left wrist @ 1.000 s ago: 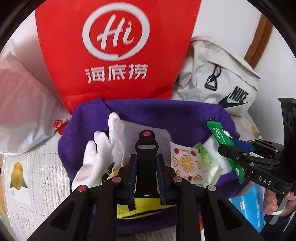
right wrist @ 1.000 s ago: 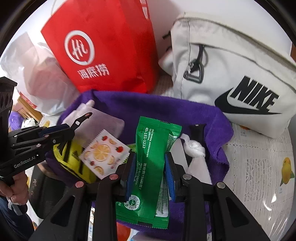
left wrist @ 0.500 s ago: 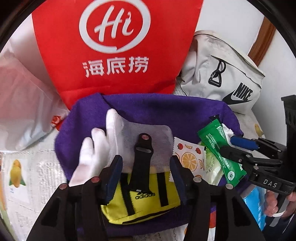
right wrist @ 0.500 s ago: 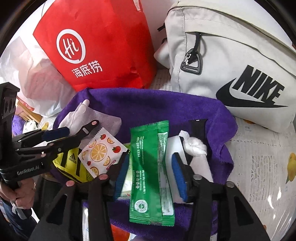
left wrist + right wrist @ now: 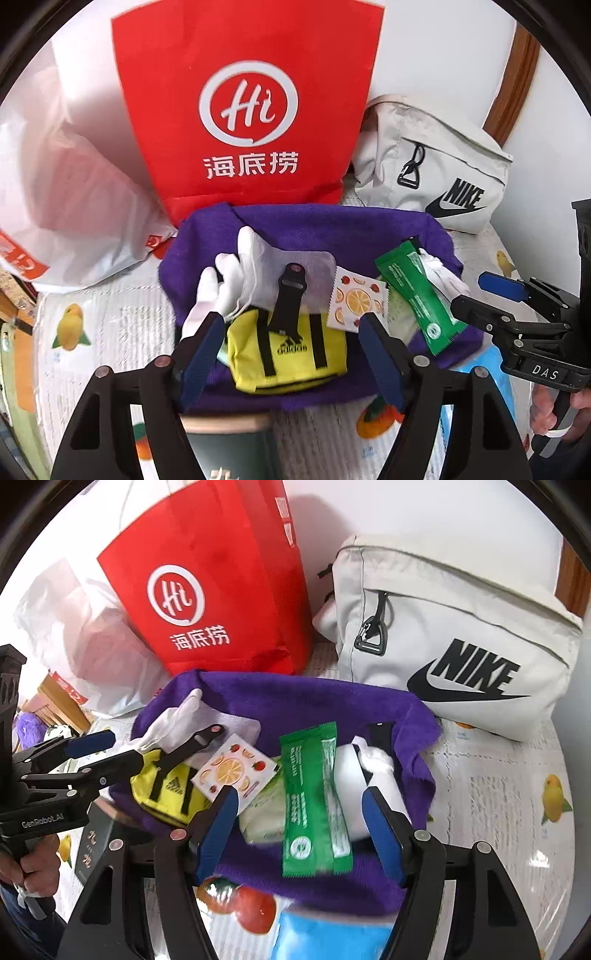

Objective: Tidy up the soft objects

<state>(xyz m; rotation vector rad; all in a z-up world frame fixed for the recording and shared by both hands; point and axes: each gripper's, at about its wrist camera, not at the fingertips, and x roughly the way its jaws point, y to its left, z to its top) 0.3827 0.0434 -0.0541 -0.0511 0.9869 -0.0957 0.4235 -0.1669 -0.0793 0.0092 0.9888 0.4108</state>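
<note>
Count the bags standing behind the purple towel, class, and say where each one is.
3. The red paper bag stands in the middle, the white plastic bag to its left, and the grey Nike bag to its right. Others may be hidden behind them.

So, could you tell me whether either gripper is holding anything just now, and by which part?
Nothing is held: the left gripper and right gripper are both open.

A white wall (image 5: 436,51) is filling the back of both views, with a brown wooden frame (image 5: 511,85) running up it at two o'clock. A fruit-printed tablecloth (image 5: 498,797) is covering the surface below. Wooden furniture (image 5: 55,701) is showing at nine o'clock in the right wrist view. Soft daylight is spreading evenly.
</note>
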